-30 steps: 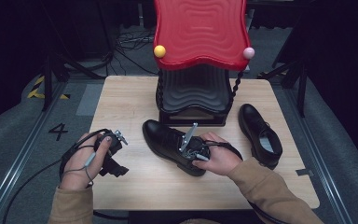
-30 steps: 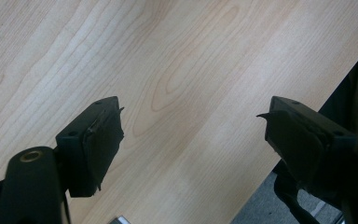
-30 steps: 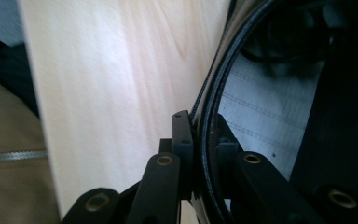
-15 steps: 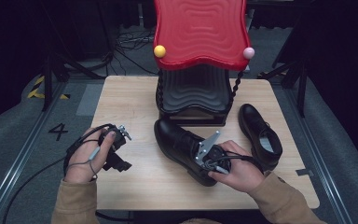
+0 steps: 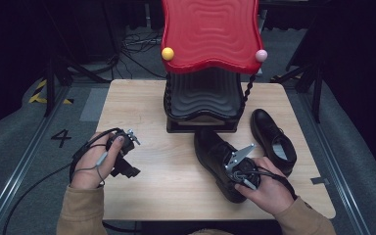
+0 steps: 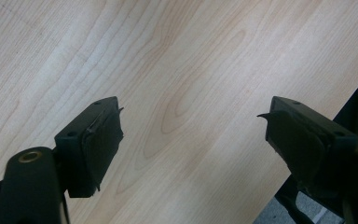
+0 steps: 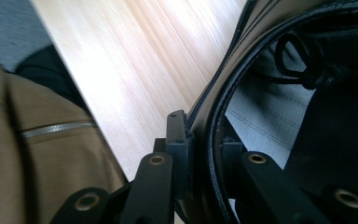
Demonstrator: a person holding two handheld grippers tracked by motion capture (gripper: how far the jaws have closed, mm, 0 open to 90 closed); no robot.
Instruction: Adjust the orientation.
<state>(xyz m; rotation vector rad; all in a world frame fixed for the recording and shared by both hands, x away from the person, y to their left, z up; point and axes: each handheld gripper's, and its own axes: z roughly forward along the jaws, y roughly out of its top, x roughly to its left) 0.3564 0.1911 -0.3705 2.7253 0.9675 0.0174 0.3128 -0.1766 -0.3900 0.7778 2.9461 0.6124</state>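
At the near edge of a light wooden table (image 5: 176, 171), a person's 2 hands each hold a gripper. The right gripper (image 7: 204, 154) pinches the collar rim of a black leather shoe (image 5: 220, 156) between its jaws, which have just been easing wider; the shoe lies right of centre. The left gripper (image 6: 191, 135) hovers over bare wood, jaws wide apart and empty. A second black shoe (image 5: 273, 139) sits just beyond, to the right. Farthest stands a red wavy-topped stand (image 5: 210, 34)
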